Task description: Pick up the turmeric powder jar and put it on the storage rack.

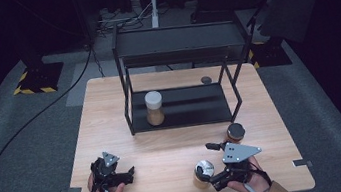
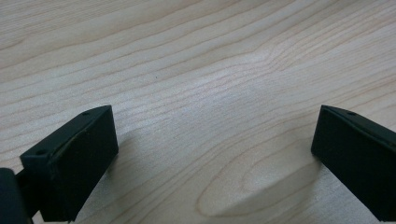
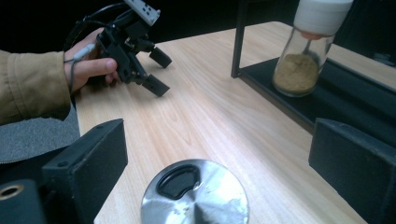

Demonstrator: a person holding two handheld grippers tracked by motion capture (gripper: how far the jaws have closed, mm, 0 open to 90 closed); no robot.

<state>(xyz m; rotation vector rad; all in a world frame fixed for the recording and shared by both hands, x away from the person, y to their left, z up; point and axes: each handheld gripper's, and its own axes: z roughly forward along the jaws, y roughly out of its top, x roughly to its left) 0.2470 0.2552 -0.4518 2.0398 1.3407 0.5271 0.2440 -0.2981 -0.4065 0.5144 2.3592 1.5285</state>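
Note:
A jar with a shiny silver lid (image 1: pixel 202 170) (image 3: pixel 195 196) stands near the table's front edge. My right gripper (image 1: pixel 213 166) (image 3: pixel 219 140) is open, its jaws wide on either side of that lid without touching it. A black-lidded jar (image 1: pixel 235 131) stands just beyond the right gripper. A white-lidded jar of tan powder (image 1: pixel 154 108) (image 3: pixel 306 51) stands on the lower shelf of the black rack (image 1: pixel 186 116). At the front left my left gripper (image 1: pixel 130 175) (image 2: pixel 215 121) (image 3: pixel 159 71) is open over bare wood, with nothing between its jaws.
The rack's upper shelf (image 1: pixel 178 42) overhangs the back half of the wooden table (image 1: pixel 165 147). A small dark round thing (image 1: pixel 205 79) lies behind the rack's right side. Grey carpet and a black cable (image 1: pixel 22 129) surround the table.

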